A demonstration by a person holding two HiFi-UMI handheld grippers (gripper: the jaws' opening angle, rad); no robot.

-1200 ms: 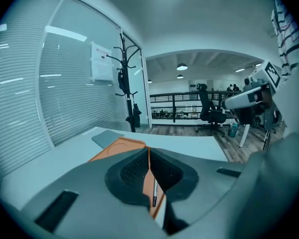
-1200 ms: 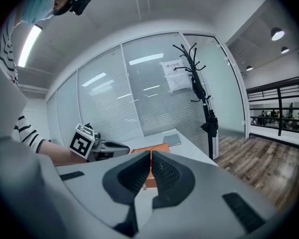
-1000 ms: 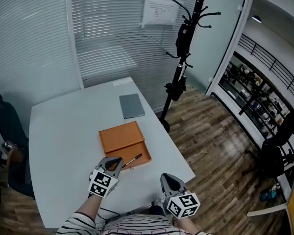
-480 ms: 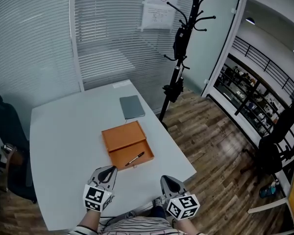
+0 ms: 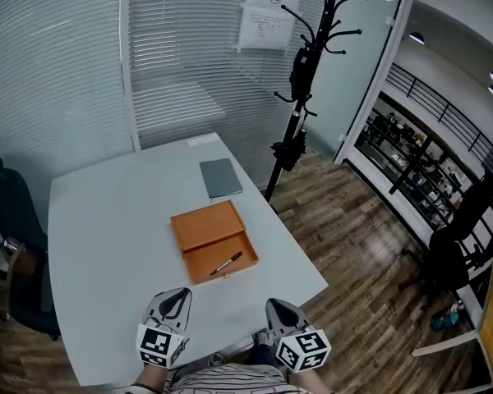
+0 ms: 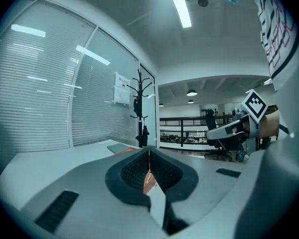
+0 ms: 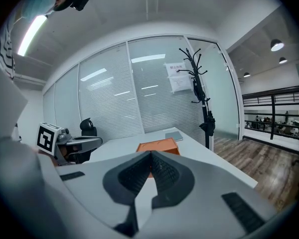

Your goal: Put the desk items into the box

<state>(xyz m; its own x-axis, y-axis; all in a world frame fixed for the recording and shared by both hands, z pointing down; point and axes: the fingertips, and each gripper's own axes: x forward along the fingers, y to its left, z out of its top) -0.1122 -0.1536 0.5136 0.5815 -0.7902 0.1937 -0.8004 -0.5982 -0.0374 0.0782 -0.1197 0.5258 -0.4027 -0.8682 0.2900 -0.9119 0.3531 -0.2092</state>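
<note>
An orange box (image 5: 213, 240) lies open in the middle of the white table (image 5: 107, 220). Its lid is folded back on the far side, and a black pen (image 5: 226, 263) rests in its tray. Beyond the box is a grey notebook (image 5: 220, 177). My left gripper (image 5: 183, 292) hovers at the table's near edge, shut and empty, well short of the box. To its right my right gripper (image 5: 273, 304) is also shut with nothing in it. In the right gripper view the orange box (image 7: 158, 146) and the notebook (image 7: 173, 136) show past the closed jaws.
A black coat rack (image 5: 300, 97) stands off the table's far right corner. A dark office chair (image 5: 8, 212) is at the left and another chair (image 5: 468, 236) is out on the wooden floor at the right. Glass walls with blinds close off the back.
My left gripper has drawn back from the box's front edge to the near edge of the table. The pen stays in the tray. The right gripper has barely moved.
</note>
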